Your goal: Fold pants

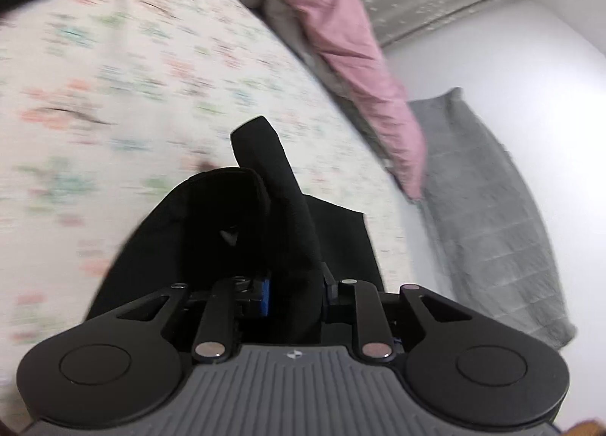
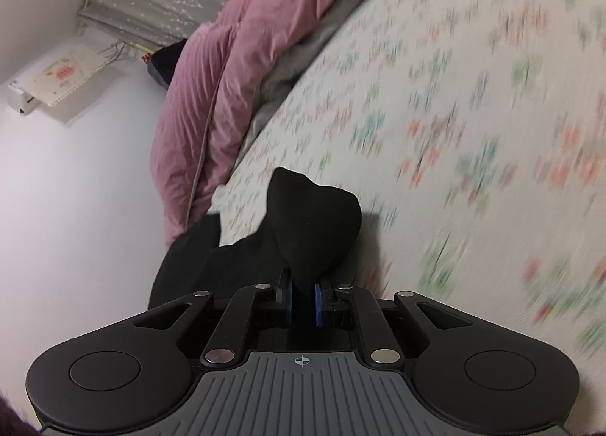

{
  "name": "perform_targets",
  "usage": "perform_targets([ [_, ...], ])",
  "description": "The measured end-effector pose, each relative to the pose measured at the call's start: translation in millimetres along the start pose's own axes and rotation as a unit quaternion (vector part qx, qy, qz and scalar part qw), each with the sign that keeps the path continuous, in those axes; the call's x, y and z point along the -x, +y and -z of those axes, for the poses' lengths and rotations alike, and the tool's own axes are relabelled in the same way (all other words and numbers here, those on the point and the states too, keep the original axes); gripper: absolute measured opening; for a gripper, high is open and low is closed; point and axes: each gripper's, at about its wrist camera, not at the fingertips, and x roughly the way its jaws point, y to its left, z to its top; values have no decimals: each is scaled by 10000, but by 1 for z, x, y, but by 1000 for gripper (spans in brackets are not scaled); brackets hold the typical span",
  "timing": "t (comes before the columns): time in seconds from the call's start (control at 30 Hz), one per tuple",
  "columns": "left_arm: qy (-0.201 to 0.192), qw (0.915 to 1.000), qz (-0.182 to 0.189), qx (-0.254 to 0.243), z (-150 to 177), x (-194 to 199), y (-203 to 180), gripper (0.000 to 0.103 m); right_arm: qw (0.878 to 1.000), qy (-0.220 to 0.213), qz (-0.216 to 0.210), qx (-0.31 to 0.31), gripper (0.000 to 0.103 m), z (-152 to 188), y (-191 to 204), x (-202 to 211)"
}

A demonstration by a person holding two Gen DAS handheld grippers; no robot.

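Both grippers [image 1: 291,280] [image 2: 302,299] tilted bedward, jaws pinching black pants [image 2: 314,224].

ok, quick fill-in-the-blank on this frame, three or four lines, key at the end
1. Both hand-held grippers pinch cloth of the colour ____.
2. The pants lie on a sheet printed with a ____ pattern.
3. The duvet bunched at the bed's far edge is ____.
4. In the left view, a ____ blanket hangs by the wall.

Missing words: black; floral; pink; grey

Left gripper [image 1: 291,284] matte black linkage arms, silver pivot pins, round side caps, grey ribbed housing, crosshair mark; right gripper [image 2: 302,301] alike, blue pads.
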Motion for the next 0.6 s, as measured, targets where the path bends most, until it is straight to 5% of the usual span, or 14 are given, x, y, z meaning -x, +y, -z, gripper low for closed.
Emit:
perform_targets([
  [0.23,-268,9974,622,226,-8,-79,-26,45,9956,-463,511,629,11,-84,0,24],
  [0.4,-688,9965,464,-62,-16,-103,-39,46,9904,-675,654,1011,11,-129,5,22],
  [0.5,-759,9947,-382,-579,-17,-113,-45,49,9883,-629,798,1139,13,-138,0,7],
  [0.6,-688,9821,-1215,-1262,-12,-121,-49,60,9850,-475,1330,992,20,-135,-18,-12],
])
